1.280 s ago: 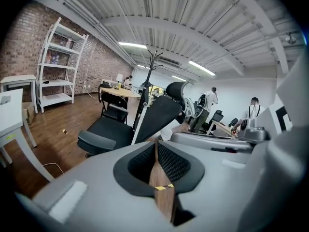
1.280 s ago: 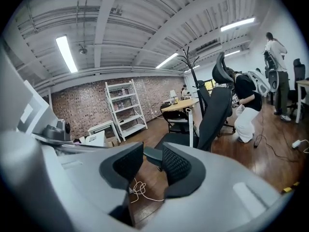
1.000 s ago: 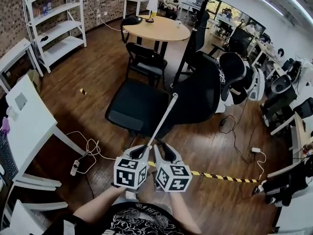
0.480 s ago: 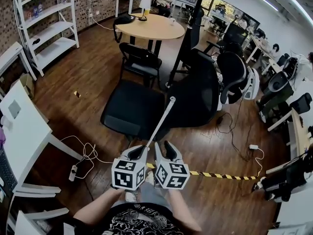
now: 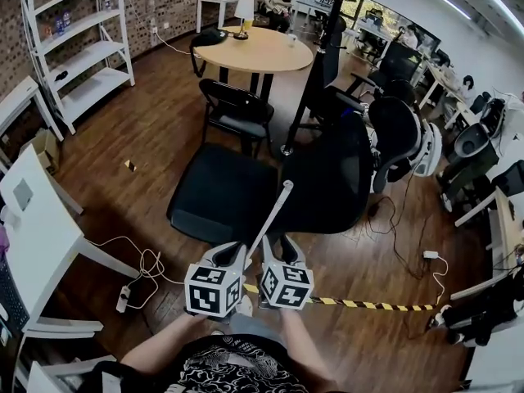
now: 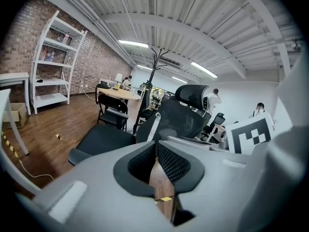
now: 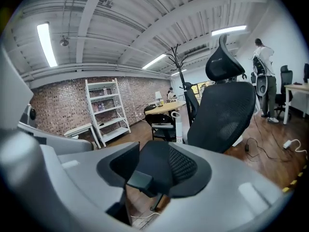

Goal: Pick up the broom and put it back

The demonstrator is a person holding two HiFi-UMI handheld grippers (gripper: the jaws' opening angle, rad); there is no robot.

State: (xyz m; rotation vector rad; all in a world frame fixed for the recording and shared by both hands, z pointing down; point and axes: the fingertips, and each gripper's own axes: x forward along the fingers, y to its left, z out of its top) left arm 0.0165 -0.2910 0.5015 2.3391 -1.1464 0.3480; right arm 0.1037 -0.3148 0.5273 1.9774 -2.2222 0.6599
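The broom shows only as its white handle (image 5: pixel 273 215), which slants up and to the right from between my two grippers towards the black office chair (image 5: pixel 221 193); its head is hidden below them. My left gripper (image 5: pixel 236 256) is shut on the handle's lower part. In the left gripper view the pads (image 6: pixel 166 161) meet at the tips, and the handle (image 6: pixel 153 127) rises just beyond them. My right gripper (image 5: pixel 277 250) is beside the handle, its jaws opening with nothing between them. In the right gripper view the handle (image 7: pixel 178 127) stands apart, ahead of the gripper (image 7: pixel 157 162).
The office chair's backrest (image 5: pixel 332 174) is right behind the handle's top. Farther off are a folding chair (image 5: pixel 239 105), a round wooden table (image 5: pixel 260 49), a coat rack (image 5: pixel 318 64) and white shelves (image 5: pixel 78 43). A white desk (image 5: pixel 37 219), floor cables (image 5: pixel 143 262) and striped tape (image 5: pixel 372 306) lie nearby.
The whole view has slid as I move towards the office chair, which now looks nearer. Both grippers keep their place low in the head view, with the handle still slanting up between them.
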